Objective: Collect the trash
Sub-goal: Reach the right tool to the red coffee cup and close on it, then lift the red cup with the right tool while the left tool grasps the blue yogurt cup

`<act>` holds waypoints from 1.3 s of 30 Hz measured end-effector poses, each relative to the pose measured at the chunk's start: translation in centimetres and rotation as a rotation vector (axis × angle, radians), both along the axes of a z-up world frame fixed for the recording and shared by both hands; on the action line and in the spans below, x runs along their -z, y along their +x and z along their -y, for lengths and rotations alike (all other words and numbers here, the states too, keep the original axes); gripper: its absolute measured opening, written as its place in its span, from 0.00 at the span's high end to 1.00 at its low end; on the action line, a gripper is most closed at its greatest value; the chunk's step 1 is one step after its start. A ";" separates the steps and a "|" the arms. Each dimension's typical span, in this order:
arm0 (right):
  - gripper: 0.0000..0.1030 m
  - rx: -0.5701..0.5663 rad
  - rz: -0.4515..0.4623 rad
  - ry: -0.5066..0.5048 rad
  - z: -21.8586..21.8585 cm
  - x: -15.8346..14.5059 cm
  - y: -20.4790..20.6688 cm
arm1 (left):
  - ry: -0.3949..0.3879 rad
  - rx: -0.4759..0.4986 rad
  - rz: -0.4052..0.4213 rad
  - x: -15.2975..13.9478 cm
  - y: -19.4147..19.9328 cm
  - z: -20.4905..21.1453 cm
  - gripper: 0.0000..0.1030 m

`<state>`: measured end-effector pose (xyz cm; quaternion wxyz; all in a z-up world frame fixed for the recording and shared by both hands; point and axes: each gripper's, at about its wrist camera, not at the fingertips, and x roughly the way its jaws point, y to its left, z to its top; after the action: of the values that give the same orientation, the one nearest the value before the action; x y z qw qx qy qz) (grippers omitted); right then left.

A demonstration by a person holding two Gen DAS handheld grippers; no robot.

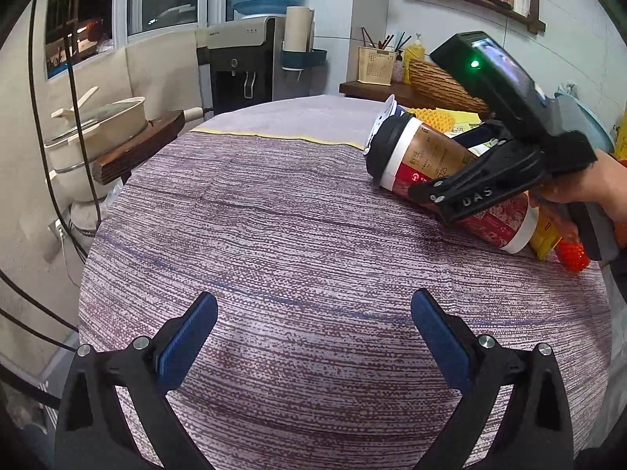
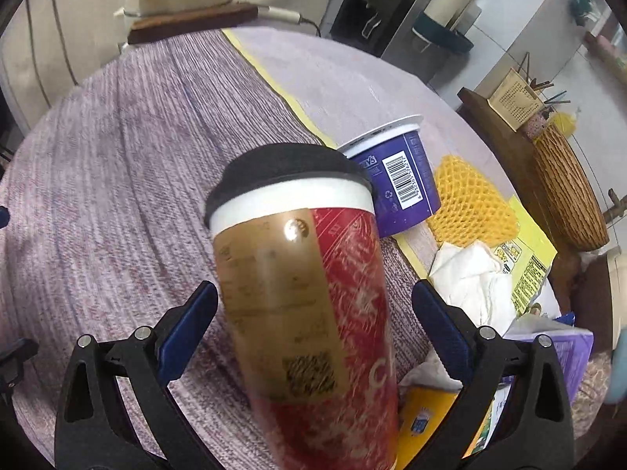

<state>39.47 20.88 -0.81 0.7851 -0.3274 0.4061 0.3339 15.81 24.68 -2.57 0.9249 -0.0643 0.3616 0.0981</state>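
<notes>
Left claw [image 1: 313, 313] released, fingers spread wide above bare striped worktop [image 1: 274, 215]. Right claw [image 2: 315, 309] straddles the red coffee cup [image 2: 309, 293], which lies tilted, black lid pointing away; fingers apart, whether they touch it I cannot tell. Beyond the cup: purple tub [image 2: 395, 180], yellow foam net [image 2: 470, 203], crumpled tissue [image 2: 474, 278].

A: How many cups?
B: One red cup [image 2: 313, 293], one purple tub [image 2: 395, 184].
A: Else?
B: One yellow foam net [image 2: 470, 207], one crumpled tissue [image 2: 474, 278], two grippers.
</notes>
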 end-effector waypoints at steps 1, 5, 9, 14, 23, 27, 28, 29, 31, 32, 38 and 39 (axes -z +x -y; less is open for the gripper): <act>0.11 -0.004 -0.016 -0.014 -0.3 0.2 0.4 | -0.003 0.003 0.000 0.0 0.1 0.0 0.05; 0.21 -0.017 -0.037 -0.045 -1.0 0.6 0.9 | 0.002 0.003 0.000 0.0 0.4 -0.5 0.05; 0.22 -0.027 -0.025 -0.064 -1.5 0.7 1.1 | -0.018 0.013 -0.001 0.1 0.5 -1.0 0.05; 0.22 -0.002 -0.046 0.010 -0.4 0.0 0.7 | -0.026 0.036 -0.007 -0.1 1.3 -1.4 0.05; 0.22 0.071 -0.093 0.351 6.8 -4.6 -2.9 | -0.099 0.077 0.037 -2.5 6.9 -3.6 0.05; 0.23 0.113 -0.100 0.456 10.1 -5.8 -4.9 | -0.180 0.148 0.056 -3.4 10.4 -3.6 0.11; 0.23 0.121 -0.096 0.475 10.9 -5.9 -5.4 | -0.175 0.189 0.060 -3.7 11.7 -3.1 0.13; 0.23 0.128 -0.091 0.490 11.5 -6.0 -5.7 | -0.154 0.211 0.063 -4.0 12.9 -2.6 0.16; 0.23 0.143 -0.076 0.517 12.5 -6.2 -6.4 | -0.099 0.247 0.061 -4.1 15.0 -1.6 0.20; 0.23 0.147 -0.070 0.523 12.8 -6.2 -6.8 | -0.091 0.277 0.057 -4.1 16.1 -1.3 0.22; 0.23 0.187 -0.070 0.564 14.3 -5.6 -7.6 | -0.017 0.421 0.046 -3.1 21.7 0.7 0.38; 0.23 0.192 -0.073 0.574 14.5 -5.6 -7.7 | -0.047 0.437 0.040 -3.0 22.3 0.8 0.39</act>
<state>31.82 6.34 4.79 0.8584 -0.0402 0.3521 0.3708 38.10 23.90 0.43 0.9295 -0.0081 0.3506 -0.1144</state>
